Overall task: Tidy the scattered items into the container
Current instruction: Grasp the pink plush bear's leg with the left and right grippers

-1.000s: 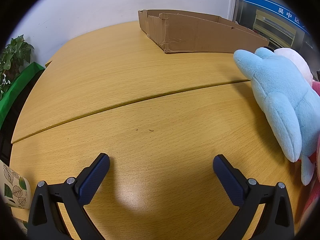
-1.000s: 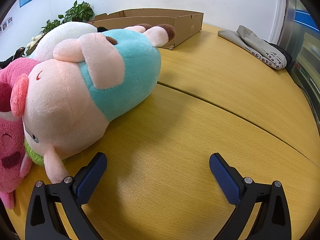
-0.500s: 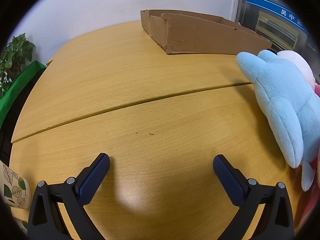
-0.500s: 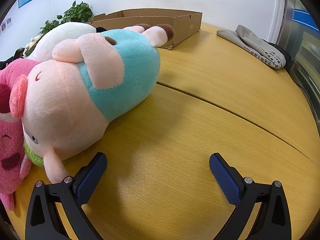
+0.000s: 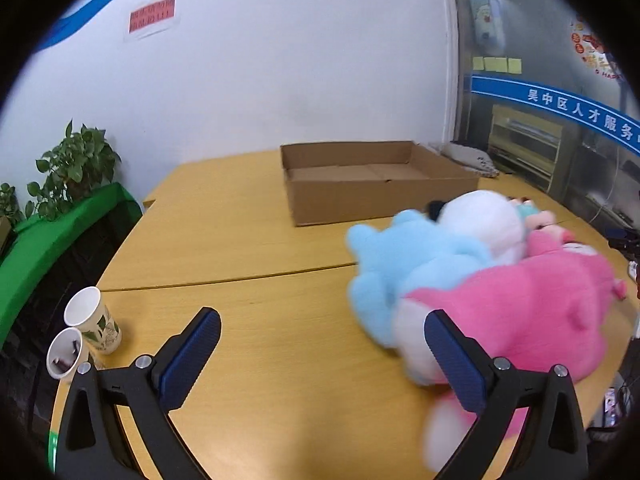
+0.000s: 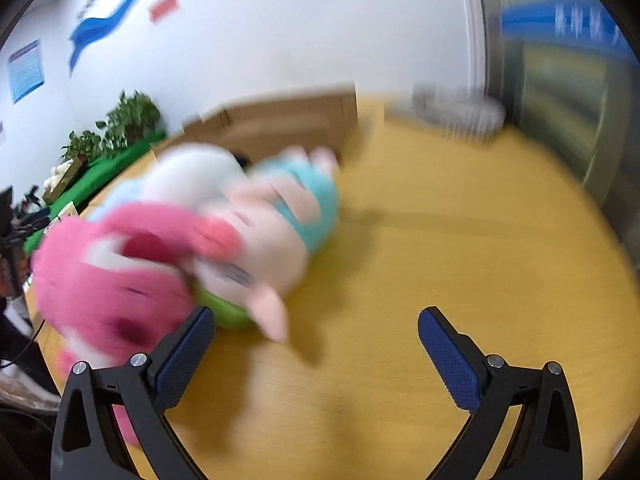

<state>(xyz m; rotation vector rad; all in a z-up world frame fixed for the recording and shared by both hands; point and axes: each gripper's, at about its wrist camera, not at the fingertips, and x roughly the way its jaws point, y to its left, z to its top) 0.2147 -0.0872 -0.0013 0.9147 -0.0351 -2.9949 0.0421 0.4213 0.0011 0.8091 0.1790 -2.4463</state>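
Two paper cups (image 5: 86,330) (left view only), box (image 5: 376,192)

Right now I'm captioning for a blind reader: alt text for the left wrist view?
A pile of plush toys, pink, light blue and white, lies on a wooden table before an empty cardboard box. The left gripper is open, empty; two paper cups stand left.

White characters reading 吴中区人才服务 run along a blue band (image 5: 560,106) across the glass partition. A red notice (image 5: 152,15) on the white wall carries print too small to read; a red decoration (image 5: 596,54) on the glass is also illegible.
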